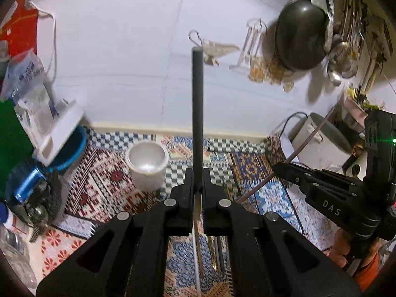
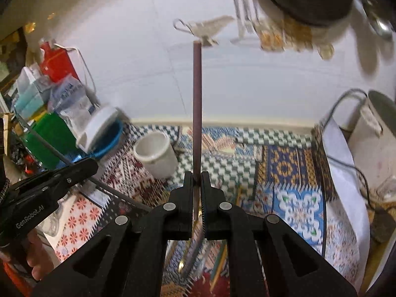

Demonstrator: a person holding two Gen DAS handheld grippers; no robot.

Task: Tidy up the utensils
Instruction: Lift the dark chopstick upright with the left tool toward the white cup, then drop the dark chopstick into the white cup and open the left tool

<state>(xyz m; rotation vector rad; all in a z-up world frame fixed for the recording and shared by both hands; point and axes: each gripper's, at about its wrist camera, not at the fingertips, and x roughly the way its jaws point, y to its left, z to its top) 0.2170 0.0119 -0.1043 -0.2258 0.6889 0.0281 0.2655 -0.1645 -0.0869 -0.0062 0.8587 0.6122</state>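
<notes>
In the left wrist view, the left claw (image 1: 198, 188) fills the lower centre of the frame, its two black fingers pressed tight on a dark grey rod-like utensil (image 1: 197, 104). Its long axis runs straight up the middle of the frame; a thin metal length continues down between the fingers, its lower end cut off. Under the claw lie more utensils (image 1: 217, 247), half hidden and hard to make out, on a patterned cloth (image 1: 104, 180) covering the tabletop.

At the right edge of the same frame the right claw (image 1: 278, 167) carries the letters "DAS" and grips a slim brownish stick (image 1: 309, 141) slanting to the upper right. In the right wrist view that claw (image 2: 197, 185) is closed on the stick (image 2: 197, 104), which points straight up the frame centre. At lower left there, the left claw's (image 2: 92, 164) body reads "GenRobot.AI".

Further back, left of centre, stands an open white cup (image 1: 147, 164), near both utensils but apart from them. At the left are a blue container (image 1: 71, 148), blurred packets with unreadable print, and a red bag (image 1: 22, 24). At the far right sit a white appliance (image 1: 319, 141) and, above it, a dark pan (image 1: 300, 34) against the white wall, motion-blurred.
</notes>
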